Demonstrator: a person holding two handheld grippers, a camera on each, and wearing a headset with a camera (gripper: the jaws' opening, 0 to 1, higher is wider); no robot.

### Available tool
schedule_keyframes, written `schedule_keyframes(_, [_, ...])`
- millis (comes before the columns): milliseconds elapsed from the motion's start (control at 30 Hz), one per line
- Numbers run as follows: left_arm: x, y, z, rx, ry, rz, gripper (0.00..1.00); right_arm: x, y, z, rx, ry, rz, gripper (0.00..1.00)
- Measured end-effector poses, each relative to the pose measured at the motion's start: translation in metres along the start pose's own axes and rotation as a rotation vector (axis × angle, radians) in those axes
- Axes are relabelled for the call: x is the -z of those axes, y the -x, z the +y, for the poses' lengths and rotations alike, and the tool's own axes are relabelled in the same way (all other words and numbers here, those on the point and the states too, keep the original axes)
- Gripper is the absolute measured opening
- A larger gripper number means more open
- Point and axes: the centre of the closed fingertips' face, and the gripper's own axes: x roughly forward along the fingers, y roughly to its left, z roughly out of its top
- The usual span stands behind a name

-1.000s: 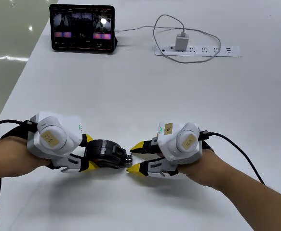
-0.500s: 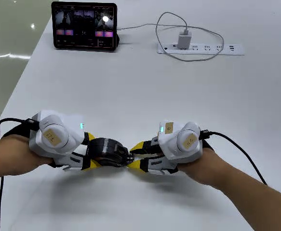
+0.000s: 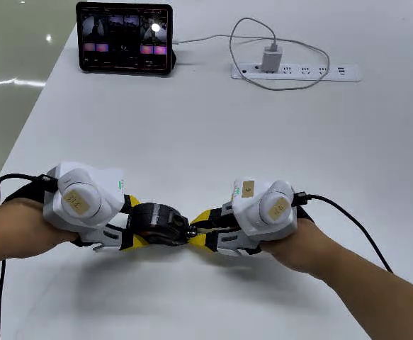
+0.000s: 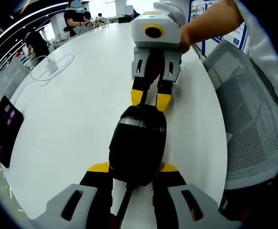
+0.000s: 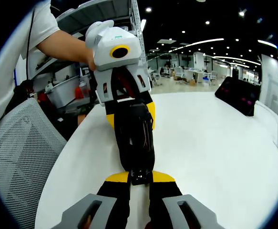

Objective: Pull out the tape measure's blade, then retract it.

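While the left gripper clamps the tape measure, the right gripper pinches its blade tip: pull straight right, level.

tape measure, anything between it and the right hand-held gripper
Nothing visible: the right hand-held gripper is shut on the tape measure at its blade end; the left hand-held gripper grips its case.

The left gripper is clamping the tape measure; the right gripper is facing it, level, jaws pinching its front end.
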Motion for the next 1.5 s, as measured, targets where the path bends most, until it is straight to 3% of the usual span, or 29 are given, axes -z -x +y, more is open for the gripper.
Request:
schedule_keyframes(667, [-0.001,0.000,-0.002,0.012,-0.019,0.012,0.26,0.002,0.003,0.001,0.004,0.020,0.010,0.10])
schedule_keyframes(1500, [-0.003,0.001,-0.003,0.008,-0.013,0.008,0.26,0.020,0.033,0.002,0.038,-0.008,0.025,0.10])
